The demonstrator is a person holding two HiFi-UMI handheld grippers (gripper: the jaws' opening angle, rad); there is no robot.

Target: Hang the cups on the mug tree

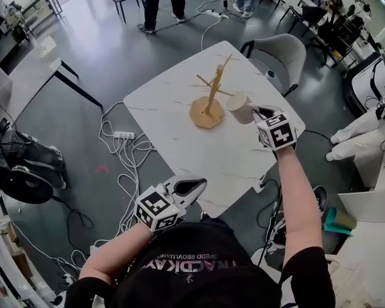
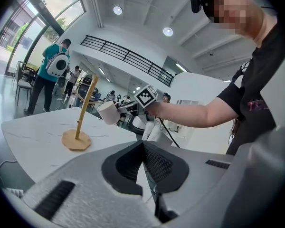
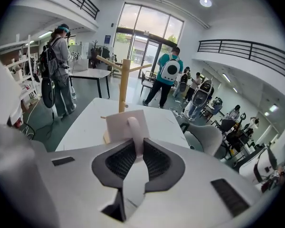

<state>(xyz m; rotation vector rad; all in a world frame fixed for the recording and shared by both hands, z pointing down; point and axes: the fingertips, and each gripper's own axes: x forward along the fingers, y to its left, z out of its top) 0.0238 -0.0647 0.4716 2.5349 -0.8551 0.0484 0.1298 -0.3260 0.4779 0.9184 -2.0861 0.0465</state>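
- on the white surface (image 1: 173, 133), the wooden mug tree (image 1: 212, 92) stood upright.
- right tool (image 1: 255, 113) was clamped on the handle of a white cup (image 1: 240, 106), which was raised off the surface just beside the tree.
- left tool (image 1: 191, 186) hung over the near edge, its jaws together and holding nothing.

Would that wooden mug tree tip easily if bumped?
Possibly. The mug tree is a tall thin post on a small flat base, so a sideways knock could topple it. It looks like light wood, so it may slide on the smooth table.
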